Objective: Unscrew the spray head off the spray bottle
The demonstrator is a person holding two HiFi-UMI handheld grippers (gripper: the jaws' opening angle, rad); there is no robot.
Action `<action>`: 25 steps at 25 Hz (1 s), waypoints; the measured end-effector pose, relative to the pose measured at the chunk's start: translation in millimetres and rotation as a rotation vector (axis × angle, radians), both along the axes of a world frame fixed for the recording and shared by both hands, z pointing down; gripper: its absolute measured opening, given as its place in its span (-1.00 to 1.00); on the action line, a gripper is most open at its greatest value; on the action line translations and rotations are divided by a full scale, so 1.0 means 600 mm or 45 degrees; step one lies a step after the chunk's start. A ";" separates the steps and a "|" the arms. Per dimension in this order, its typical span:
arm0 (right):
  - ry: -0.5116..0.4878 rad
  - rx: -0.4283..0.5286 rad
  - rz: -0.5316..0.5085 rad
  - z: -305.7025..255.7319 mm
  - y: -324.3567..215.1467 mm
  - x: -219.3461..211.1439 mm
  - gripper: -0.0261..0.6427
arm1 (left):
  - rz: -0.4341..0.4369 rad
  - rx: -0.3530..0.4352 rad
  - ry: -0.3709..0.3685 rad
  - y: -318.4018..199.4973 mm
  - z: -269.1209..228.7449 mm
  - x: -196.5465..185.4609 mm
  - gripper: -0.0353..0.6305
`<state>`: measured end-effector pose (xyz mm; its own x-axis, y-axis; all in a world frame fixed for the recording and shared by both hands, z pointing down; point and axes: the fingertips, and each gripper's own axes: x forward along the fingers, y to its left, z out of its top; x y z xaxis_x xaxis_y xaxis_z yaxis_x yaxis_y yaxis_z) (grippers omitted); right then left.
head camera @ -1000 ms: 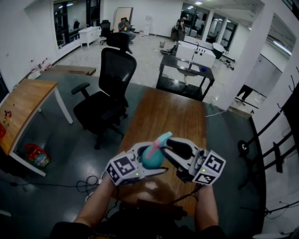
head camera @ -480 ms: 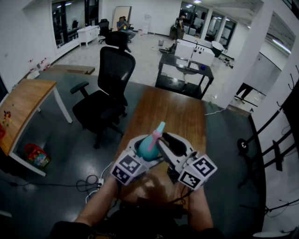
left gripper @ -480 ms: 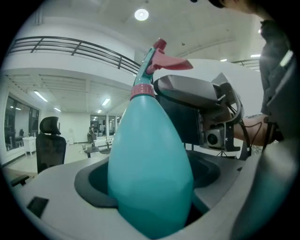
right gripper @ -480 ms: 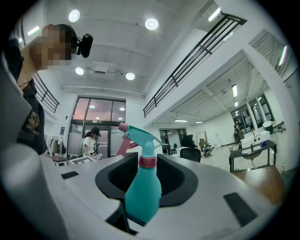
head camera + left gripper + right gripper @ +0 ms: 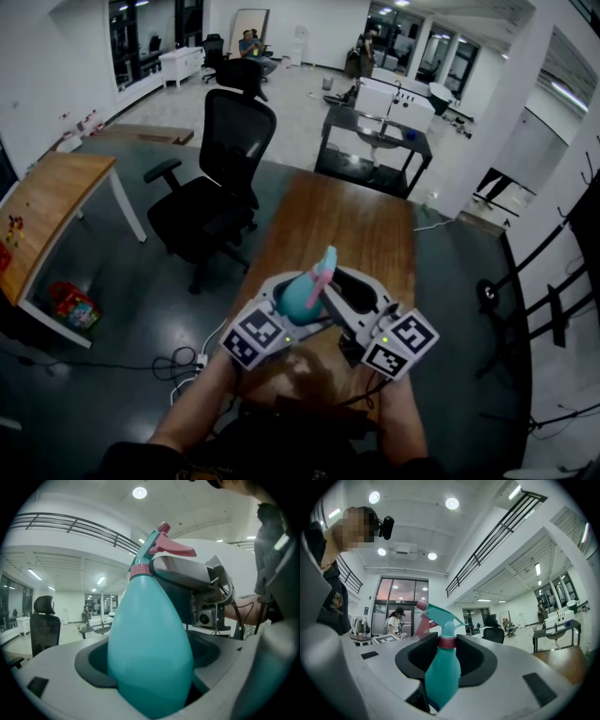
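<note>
A teal spray bottle (image 5: 300, 298) with a teal and pink spray head (image 5: 324, 266) is held in the air above a wooden table (image 5: 328, 220). My left gripper (image 5: 292, 309) is shut on the bottle's fat body (image 5: 150, 653), which fills the left gripper view. My right gripper (image 5: 326, 292) comes in from the right, and its black pads (image 5: 412, 660) close on the pink collar (image 5: 446, 642) under the spray head (image 5: 440, 615). The bottle stands nearly upright, its top leaning slightly to the right. The pink trigger (image 5: 176, 550) points toward the right gripper.
A black office chair (image 5: 225, 159) stands left of the table. A second wooden desk (image 5: 47, 202) is at the far left, with cables (image 5: 187, 361) on the dark floor. A dark table (image 5: 375, 136) stands farther back.
Both grippers have turned with the bottle, which went from leaning right to nearly upright. The right gripper's marker cube shifted left, closer to the left one. Both grips stayed the same.
</note>
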<state>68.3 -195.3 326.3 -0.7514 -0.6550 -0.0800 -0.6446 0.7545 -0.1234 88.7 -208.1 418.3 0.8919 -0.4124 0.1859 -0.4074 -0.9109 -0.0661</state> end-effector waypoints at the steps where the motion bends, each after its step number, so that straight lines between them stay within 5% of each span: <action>1: 0.006 0.004 -0.019 -0.001 0.003 0.001 -0.53 | 0.023 -0.003 0.003 0.005 -0.002 0.002 0.42; 18: -0.001 0.065 -0.500 -0.008 0.071 0.006 -0.53 | 0.511 -0.066 0.045 0.102 -0.012 0.023 0.42; 25: 0.005 0.080 -0.468 -0.008 0.064 0.001 -0.53 | 0.436 -0.045 0.106 0.088 -0.015 0.025 0.42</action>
<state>68.8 -157.2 321.3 -0.9357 -0.3357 -0.1086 -0.3299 0.9416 -0.0675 103.6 -155.3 409.0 0.9900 -0.0813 0.1153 -0.0805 -0.9967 -0.0118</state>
